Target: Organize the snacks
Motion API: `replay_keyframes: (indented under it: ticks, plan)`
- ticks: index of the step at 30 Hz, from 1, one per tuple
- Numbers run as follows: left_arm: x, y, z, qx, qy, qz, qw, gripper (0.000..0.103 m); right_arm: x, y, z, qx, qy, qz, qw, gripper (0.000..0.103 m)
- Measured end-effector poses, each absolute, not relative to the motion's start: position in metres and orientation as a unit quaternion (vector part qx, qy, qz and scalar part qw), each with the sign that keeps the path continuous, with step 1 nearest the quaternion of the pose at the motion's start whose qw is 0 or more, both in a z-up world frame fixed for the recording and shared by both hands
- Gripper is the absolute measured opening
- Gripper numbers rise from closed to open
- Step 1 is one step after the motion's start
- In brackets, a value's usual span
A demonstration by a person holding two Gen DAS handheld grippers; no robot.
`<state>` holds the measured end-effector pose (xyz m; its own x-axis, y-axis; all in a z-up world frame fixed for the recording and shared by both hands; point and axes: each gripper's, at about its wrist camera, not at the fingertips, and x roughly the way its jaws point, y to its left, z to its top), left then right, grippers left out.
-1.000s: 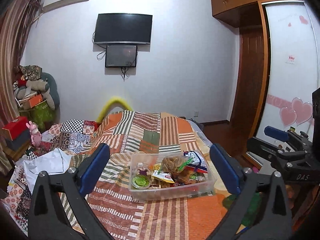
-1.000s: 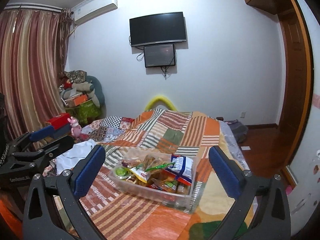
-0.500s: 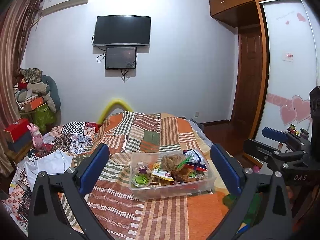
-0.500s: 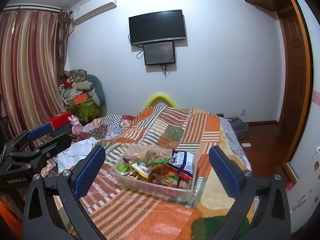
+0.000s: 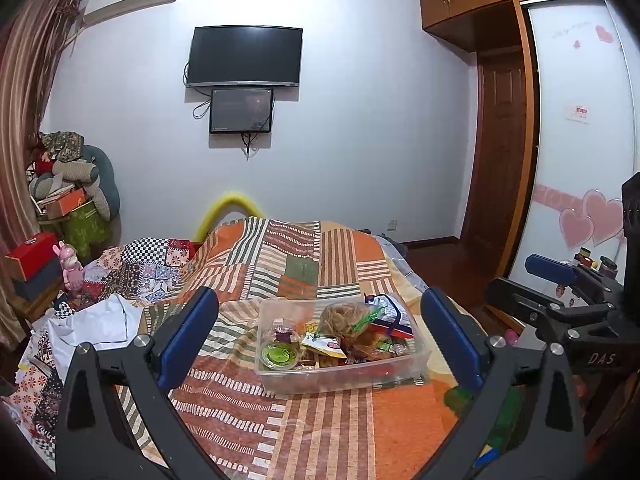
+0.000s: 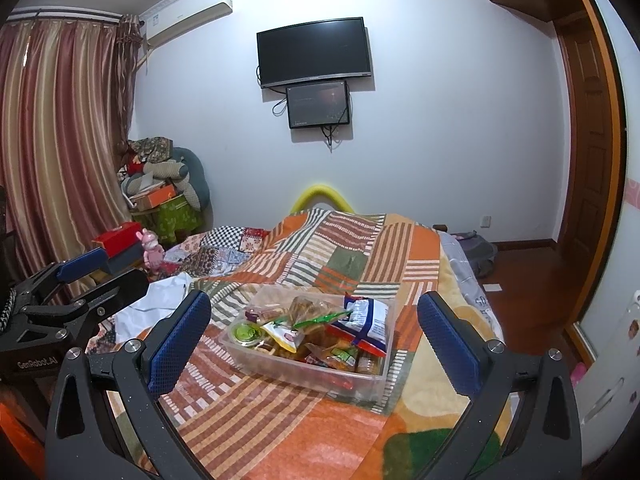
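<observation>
A clear plastic bin (image 5: 280,380) full of snack packets sits on the patchwork bed cover; it also shows in the right wrist view (image 6: 280,366). In it lie a green-lidded cup (image 5: 278,354), a bag of brown snacks (image 5: 340,316) and a white and blue bag (image 6: 368,318). My left gripper (image 5: 320,340) is open and empty, held short of the bin. My right gripper (image 6: 314,338) is open and empty, also short of the bin. Each gripper shows at the edge of the other's view.
The patchwork blanket (image 5: 296,264) covers the bed. White cloth (image 5: 96,320) and clutter lie at the left, with a pink toy (image 5: 70,266) and red box (image 5: 30,250). A wardrobe door (image 5: 576,160) stands at the right. A TV (image 5: 244,58) hangs on the far wall.
Both grippers have drifted slightly, so the bin sits a little differently in each view. Both stay open and empty. The bin and snacks have not moved.
</observation>
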<state>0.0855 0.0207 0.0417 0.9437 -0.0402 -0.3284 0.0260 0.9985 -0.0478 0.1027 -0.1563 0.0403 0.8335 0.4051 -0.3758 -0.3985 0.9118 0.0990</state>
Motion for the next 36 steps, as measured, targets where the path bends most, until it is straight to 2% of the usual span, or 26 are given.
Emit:
replay_keyframes:
  ticks: [36]
  plan:
    - [0.0892, 0.0188, 0.0346, -0.033, 0.177, -0.026, 0.983, 0.103, 0.1009, -0.1595, 0.0463, 0.014, 0.186, 0.194, 0.963, 0.103]
